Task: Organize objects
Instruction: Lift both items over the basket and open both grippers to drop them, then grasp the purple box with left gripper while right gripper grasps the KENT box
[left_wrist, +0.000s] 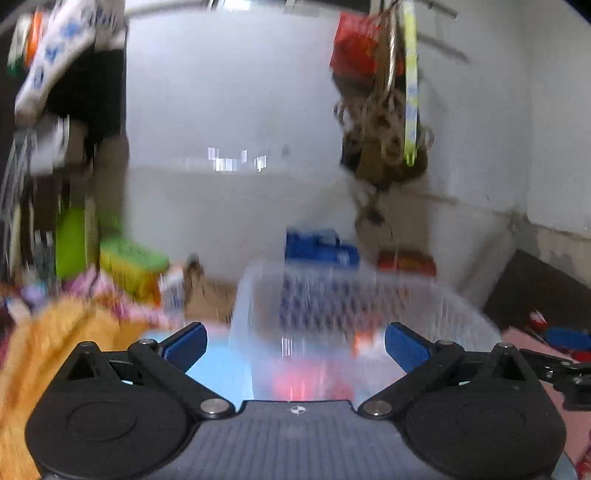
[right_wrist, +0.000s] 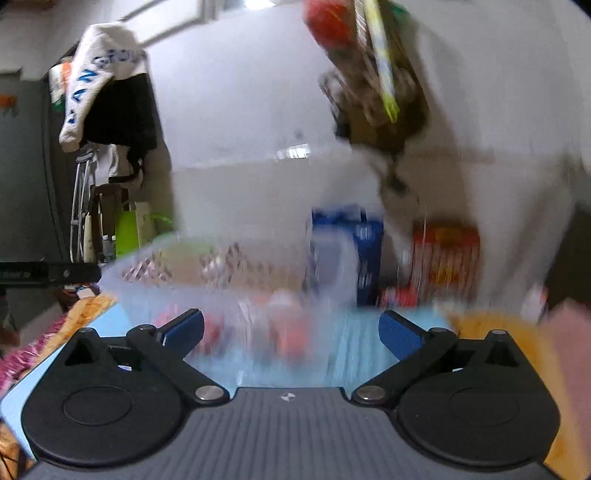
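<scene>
Both frames are motion-blurred. The left claw (left_wrist: 293, 345) is spread wide with nothing between its blue pads, and so is the right claw (right_wrist: 291, 334). Just ahead of each stands a clear lattice basket (left_wrist: 369, 306) on a light blue mat (right_wrist: 343, 354); its long axis cannot be told. Only the left view shows an orange cloth (left_wrist: 48, 347) at its left; only the right view shows a blue box (right_wrist: 364, 254) standing upright behind the basket beside a red box (right_wrist: 445, 258).

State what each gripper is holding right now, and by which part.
Nothing is held. The left gripper and the right gripper both stand wide open with nothing between the fingers; the clear plastic basket lies ahead of them, ungripped.
</scene>
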